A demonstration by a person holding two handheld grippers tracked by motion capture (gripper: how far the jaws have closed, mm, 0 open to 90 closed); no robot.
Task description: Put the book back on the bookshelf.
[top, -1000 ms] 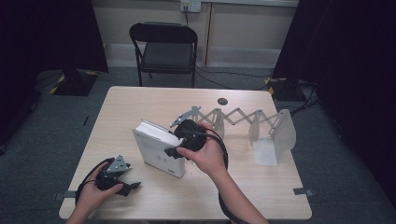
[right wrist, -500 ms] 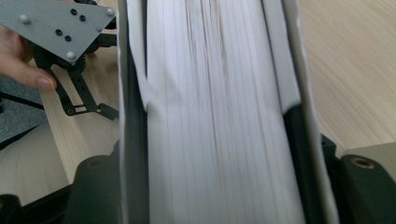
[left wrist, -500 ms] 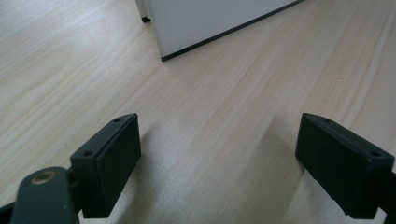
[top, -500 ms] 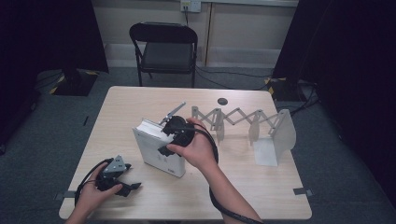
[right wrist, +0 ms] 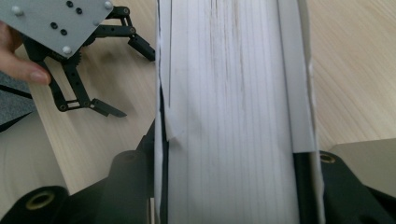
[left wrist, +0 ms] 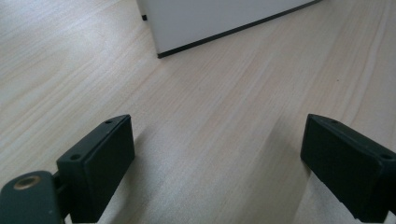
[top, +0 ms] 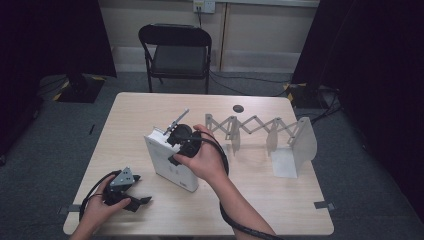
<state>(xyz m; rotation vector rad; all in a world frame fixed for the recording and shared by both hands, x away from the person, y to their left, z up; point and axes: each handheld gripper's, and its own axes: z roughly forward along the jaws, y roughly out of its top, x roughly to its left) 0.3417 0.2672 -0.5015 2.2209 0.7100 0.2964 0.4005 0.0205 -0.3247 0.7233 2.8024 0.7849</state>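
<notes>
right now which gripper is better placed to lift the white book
Right. The right gripper straddles the top of the white book, its jaws having just closed in on it. The left gripper rests open near the table edge.

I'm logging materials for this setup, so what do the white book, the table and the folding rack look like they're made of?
White book: paper, going by the fine stacked page edges in the right gripper view, with a matt white cover.
Table: pale wood or wood-look laminate, with visible grain lines and a dull sheen.
Folding rack: flat, pale grey-white scissor slats and end plates, probably plastic or painted metal; I cannot tell which.
</notes>
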